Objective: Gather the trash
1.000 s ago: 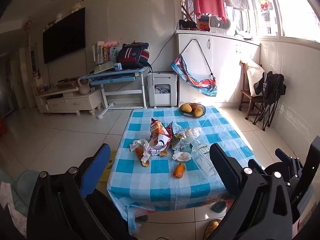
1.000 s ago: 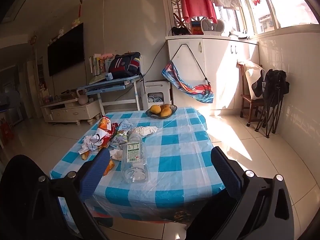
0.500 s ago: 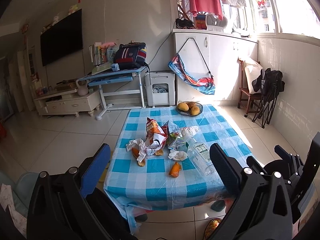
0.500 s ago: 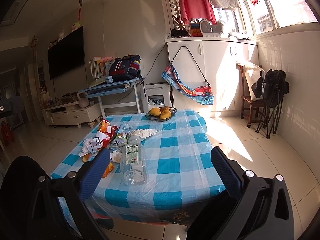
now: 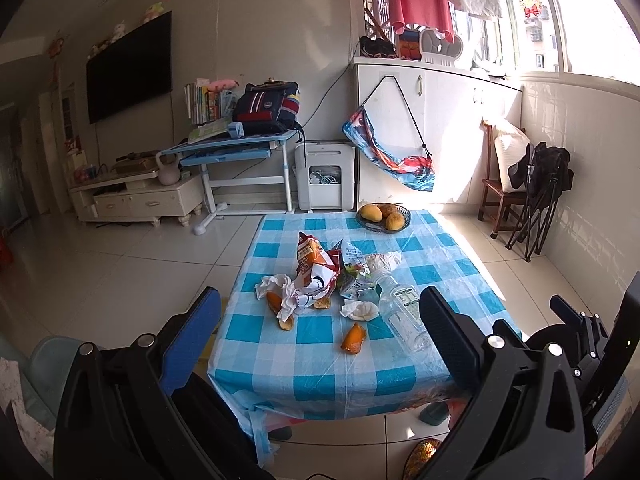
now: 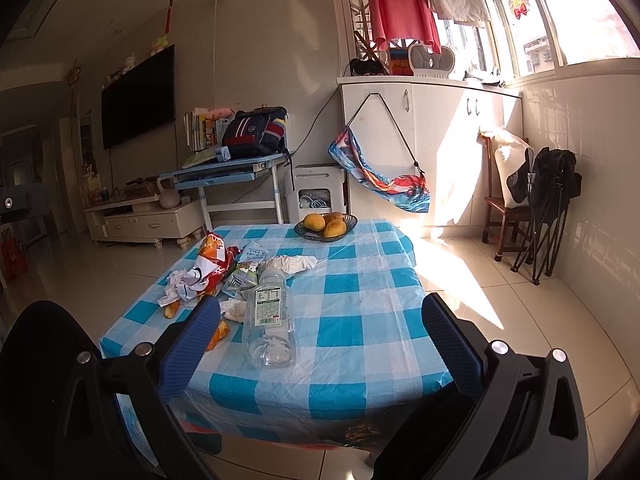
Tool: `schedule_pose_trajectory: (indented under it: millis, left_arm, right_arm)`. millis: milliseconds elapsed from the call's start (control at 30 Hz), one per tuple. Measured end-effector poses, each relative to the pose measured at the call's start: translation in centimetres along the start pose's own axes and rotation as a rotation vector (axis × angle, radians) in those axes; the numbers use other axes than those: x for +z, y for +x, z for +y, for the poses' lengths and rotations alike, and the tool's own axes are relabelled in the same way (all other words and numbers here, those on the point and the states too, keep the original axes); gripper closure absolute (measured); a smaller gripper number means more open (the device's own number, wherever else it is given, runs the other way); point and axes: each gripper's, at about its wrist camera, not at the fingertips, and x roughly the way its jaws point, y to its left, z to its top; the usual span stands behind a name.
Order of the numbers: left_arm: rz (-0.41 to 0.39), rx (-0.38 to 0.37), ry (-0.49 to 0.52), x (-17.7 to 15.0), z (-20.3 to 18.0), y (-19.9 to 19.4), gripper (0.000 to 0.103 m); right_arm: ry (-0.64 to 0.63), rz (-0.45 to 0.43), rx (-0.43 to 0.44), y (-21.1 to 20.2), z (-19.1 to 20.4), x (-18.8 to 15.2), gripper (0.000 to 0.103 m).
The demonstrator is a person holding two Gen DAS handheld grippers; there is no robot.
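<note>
Facing the trash heap: snack wrappers (image 5: 314, 276), tissues and peels lie mid-table; the empty bottle (image 6: 269, 316) lies just right of them, nearest my right gripper (image 6: 320, 336). Both it and my left gripper (image 5: 320, 324) hover short of the table (image 5: 360, 384), jaws spread, empty. Fruit bowl (image 5: 383, 218) sits behind the heap, well apart; nothing blocks the approach.

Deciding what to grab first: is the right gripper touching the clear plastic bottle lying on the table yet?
Apart. In the right wrist view the open right gripper hangs short of the table; the bottle lies between its fingers in the image, checked cloth showing around it.
</note>
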Motion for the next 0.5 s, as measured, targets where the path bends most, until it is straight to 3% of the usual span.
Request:
schedule_pose_trajectory:
  millis: [500]
  left_arm:
    - [0.002, 0.000, -0.002, -0.21, 0.10, 0.19, 0.007]
  right_arm:
    - [-0.013, 0.005, 0.004, 0.18, 0.37, -0.27, 0.006]
